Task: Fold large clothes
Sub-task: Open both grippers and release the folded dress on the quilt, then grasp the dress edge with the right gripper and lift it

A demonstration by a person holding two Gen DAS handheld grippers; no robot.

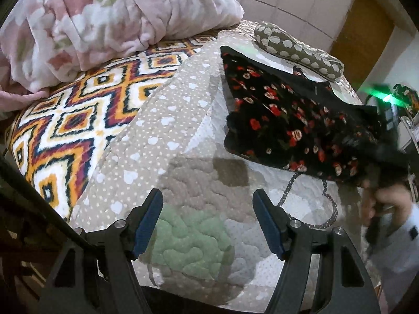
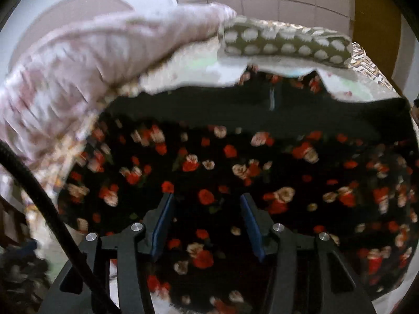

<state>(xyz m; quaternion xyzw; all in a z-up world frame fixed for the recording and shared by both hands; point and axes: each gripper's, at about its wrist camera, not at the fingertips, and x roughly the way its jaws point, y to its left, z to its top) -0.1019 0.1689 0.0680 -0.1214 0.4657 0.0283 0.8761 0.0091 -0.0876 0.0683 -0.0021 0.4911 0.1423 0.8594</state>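
Observation:
A black garment with red and cream flowers point(image 1: 301, 120) lies folded on the right side of the bed's quilt point(image 1: 196, 183). My left gripper point(image 1: 207, 196) hangs open over bare quilt, left of and nearer than the garment, with nothing between its blue pads. In the right wrist view the garment point(image 2: 235, 162) fills the lower picture. My right gripper point(image 2: 207, 198) stands open just above it, and no fabric is pinched between its pads. A person's hand point(image 1: 392, 201), blurred, shows at the garment's right end in the left wrist view.
A pink flowered blanket point(image 1: 104, 21) is heaped at the back left on a zigzag-patterned blanket point(image 1: 78, 110). A brown dotted pillow point(image 1: 296, 47) lies behind the garment. Beyond are a tiled wall and a wooden door point(image 1: 364, 34). A black cable point(image 2: 39, 196) crosses the lower left.

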